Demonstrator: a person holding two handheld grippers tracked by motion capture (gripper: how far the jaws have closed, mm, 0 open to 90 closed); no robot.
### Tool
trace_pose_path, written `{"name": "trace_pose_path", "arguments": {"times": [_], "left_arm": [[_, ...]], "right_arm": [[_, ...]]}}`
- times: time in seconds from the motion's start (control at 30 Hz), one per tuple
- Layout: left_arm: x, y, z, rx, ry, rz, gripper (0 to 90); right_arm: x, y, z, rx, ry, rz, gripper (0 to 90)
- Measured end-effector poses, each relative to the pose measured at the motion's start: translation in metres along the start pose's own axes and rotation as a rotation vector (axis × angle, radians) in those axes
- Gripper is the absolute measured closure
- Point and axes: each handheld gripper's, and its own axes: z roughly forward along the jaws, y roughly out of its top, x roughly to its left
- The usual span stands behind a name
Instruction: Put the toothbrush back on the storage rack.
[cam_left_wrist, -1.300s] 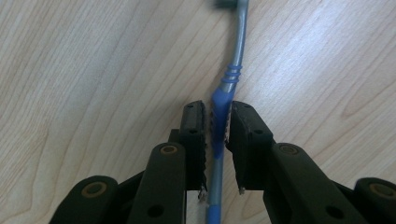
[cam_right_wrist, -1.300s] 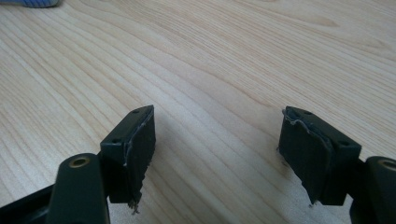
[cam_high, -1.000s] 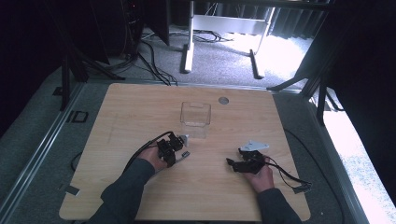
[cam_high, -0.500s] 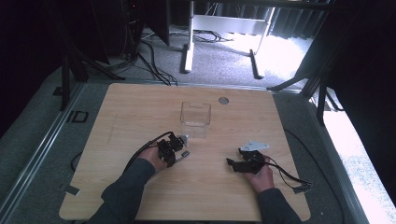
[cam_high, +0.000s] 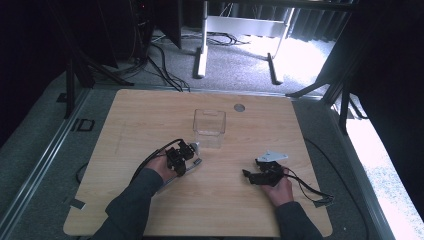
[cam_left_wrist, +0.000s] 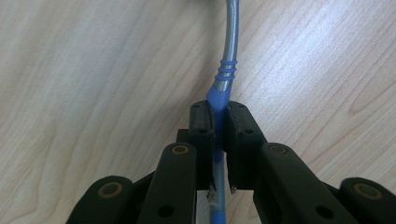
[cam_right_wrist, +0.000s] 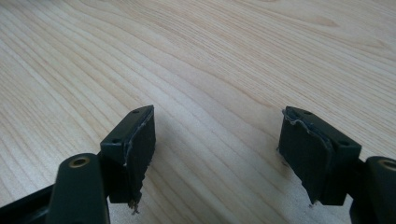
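Observation:
My left gripper (cam_left_wrist: 219, 109) is shut on a slim utensil (cam_left_wrist: 229, 46) with a blue grip and a curved grey metal shaft. The shaft runs on ahead of the jaws, low over the wooden table (cam_left_wrist: 93, 70). In the high view the left gripper (cam_high: 182, 155) sits left of centre, with the utensil (cam_high: 196, 148) pointing toward a clear plastic box (cam_high: 210, 127) just beyond it. My right gripper (cam_right_wrist: 224, 135) is open over bare wood with nothing between its fingers. In the high view the right gripper (cam_high: 250, 176) rests low at the front right of the table.
A small round grey cap (cam_high: 239, 107) is set into the table behind the box. Cables (cam_high: 310, 190) trail from the right gripper toward the table's right edge. Dark stands and floor cables surround the table (cam_high: 140, 115).

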Motion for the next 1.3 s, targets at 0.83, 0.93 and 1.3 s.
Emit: {"name": "trace_pose_path", "arguments": {"times": [0.83,0.93,1.3], "left_arm": [[0.011,-0.013,-0.028,-0.133,0.064,-0.054,82.2],[0.012,-0.014,-0.03,-0.143,0.064,-0.063,82.1],[0.015,-0.017,-0.04,-0.222,0.089,-0.075,82.1]], "right_arm": [[0.0,0.0,0.0,0.0,0.0,0.0,26.9],[0.0,0.0,0.0,0.0,-0.001,-0.001,26.9],[0.0,0.0,0.0,-0.001,-0.001,-0.001,26.9]]}}
